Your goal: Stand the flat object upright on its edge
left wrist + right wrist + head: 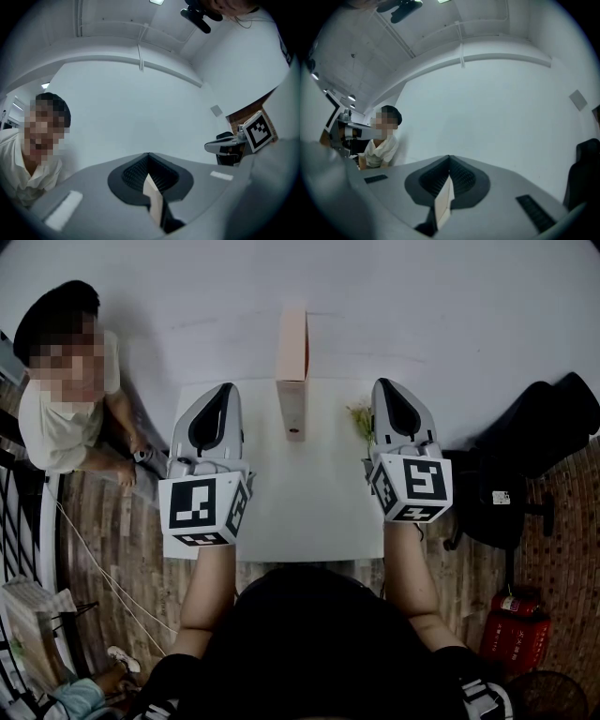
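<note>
A pink and white flat folder [292,371] stands upright on its edge at the far middle of the white table [300,512], its spine facing me. My left gripper [221,392] is held over the table's left side and my right gripper [388,386] over its right side, both beside the folder and apart from it. In the left gripper view the jaws [149,158] are shut with nothing between them and point at the white wall. The right gripper view shows the same: jaws [450,160] shut and empty. The folder is not seen in either gripper view.
A person [66,381] sits on the floor at the table's far left. A black chair [525,456] stands to the right, with a red box [516,634] nearer on the floor. A small green thing [361,418] lies by the right gripper. A cable [103,568] runs across the floor on the left.
</note>
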Demonstrator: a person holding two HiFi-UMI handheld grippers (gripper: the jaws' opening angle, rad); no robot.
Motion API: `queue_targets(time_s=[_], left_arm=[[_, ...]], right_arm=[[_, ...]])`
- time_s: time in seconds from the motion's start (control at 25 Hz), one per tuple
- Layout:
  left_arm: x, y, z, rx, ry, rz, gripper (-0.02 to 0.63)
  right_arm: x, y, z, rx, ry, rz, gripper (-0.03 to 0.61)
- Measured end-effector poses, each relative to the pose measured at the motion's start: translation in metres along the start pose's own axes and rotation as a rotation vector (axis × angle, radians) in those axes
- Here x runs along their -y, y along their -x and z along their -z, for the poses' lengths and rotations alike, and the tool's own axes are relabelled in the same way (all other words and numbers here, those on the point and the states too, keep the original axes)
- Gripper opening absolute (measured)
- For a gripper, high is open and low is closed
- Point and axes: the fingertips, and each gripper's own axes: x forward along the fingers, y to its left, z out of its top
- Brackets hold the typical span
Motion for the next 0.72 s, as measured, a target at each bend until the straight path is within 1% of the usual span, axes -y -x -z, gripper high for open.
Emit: queue_targets(time_s=[0.72], left_arm=[[0.0037, 0.0053, -0.0046, 0.007, -0.001, -0.005, 0.011]], right_arm=[[-0.0003, 0.0065, -0.004, 0.005, 0.016, -0.001, 0.012]])
